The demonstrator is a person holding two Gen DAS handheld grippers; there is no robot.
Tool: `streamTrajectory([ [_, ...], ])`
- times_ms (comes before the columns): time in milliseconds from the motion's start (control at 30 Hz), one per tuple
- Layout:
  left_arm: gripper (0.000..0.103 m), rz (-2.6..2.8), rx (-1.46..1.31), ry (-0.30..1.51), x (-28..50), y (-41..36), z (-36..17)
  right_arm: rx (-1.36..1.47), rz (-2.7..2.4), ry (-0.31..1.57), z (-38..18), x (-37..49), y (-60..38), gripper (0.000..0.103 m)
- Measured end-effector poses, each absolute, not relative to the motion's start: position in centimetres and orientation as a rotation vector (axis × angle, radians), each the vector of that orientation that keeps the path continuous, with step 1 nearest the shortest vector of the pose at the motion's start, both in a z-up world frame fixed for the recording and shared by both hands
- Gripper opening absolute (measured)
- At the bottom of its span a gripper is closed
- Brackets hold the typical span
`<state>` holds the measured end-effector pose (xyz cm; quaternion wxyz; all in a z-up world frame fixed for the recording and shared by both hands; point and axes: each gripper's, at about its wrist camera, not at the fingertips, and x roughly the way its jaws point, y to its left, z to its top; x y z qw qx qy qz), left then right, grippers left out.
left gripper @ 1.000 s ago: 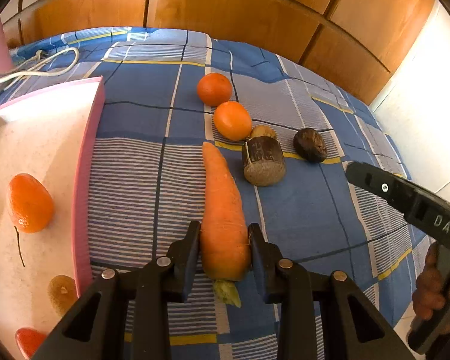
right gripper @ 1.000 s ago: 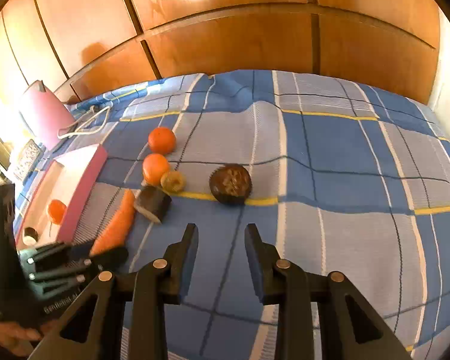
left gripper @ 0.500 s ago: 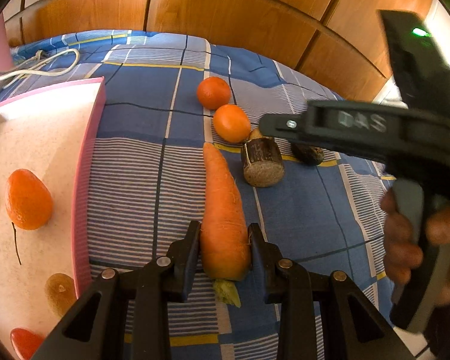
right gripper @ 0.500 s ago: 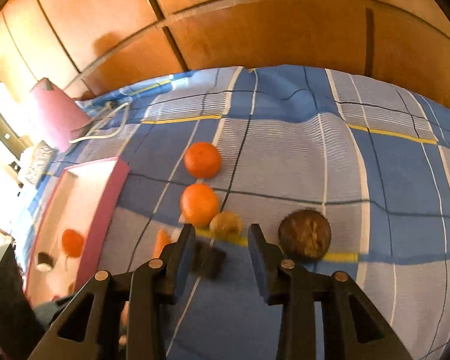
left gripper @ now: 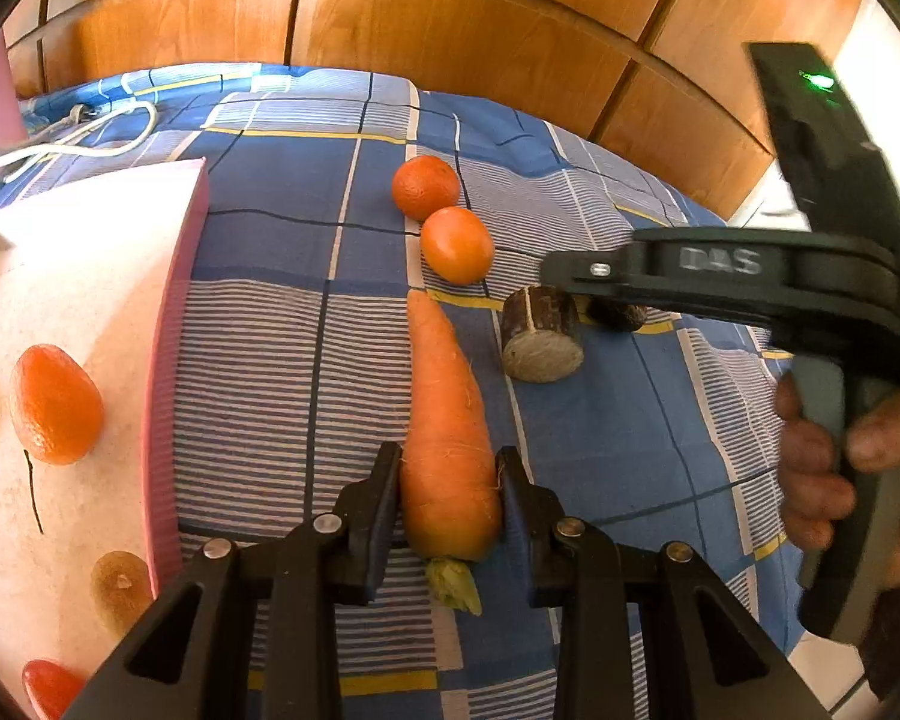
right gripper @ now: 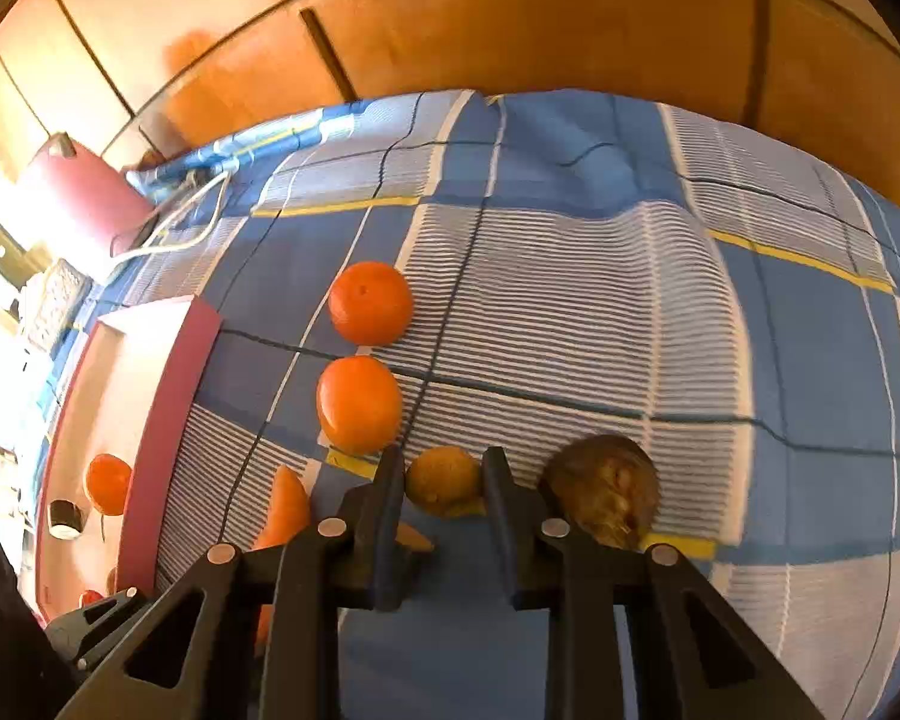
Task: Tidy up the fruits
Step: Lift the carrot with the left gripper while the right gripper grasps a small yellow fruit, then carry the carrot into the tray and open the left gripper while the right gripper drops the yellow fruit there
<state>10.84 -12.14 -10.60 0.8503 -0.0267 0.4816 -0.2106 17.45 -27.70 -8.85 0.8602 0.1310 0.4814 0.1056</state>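
Wooden panels back the bed [left gripper: 600, 438], spread with a blue checked sheet. On it, the left gripper [left gripper: 450, 495] clamps a carrot's [left gripper: 444, 420] thick end, beside a pink tray [left gripper: 168, 360]. Near two oranges [right gripper: 360, 402], the right gripper [right gripper: 441, 477] has closed on a small yellow-brown fruit [right gripper: 441, 480].

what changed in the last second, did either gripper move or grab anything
The right gripper swung in from the open bedspread toward the row of fruit and closed on the small yellow-brown fruit, next to the dark round fruit. The left gripper stayed shut on the carrot without moving. The two oranges, the brown cylinder and the fruit in the pink tray kept their places.
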Motion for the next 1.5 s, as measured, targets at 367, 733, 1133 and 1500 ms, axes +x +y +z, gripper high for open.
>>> streamTrajectory([
  [367, 0.03, -0.486, -0.101, 0.97, 9.9, -11.6, -7.2, 0.226, 0.136, 0.97, -8.2, 10.5, -29.8, 0.026],
  [733, 0.03, -0.402, -0.222, 0.814, 9.7, -4.8, 0.3, 0.21, 0.129, 0.964, -9.1, 7.7, -28.8, 0.026],
  [1133, 0.053, -0.033, -0.232, 0.876, 12.6, 4.5, -2.6, 0.161, 0.174, 0.945, -8.2, 6.5, -25.9, 0.026],
  [1500, 0.057, -0.005, -0.266, 0.902, 8.0, 4.9, -4.3, 0.124, 0.28, 0.937, -7.0, 5.7, -22.4, 0.026],
])
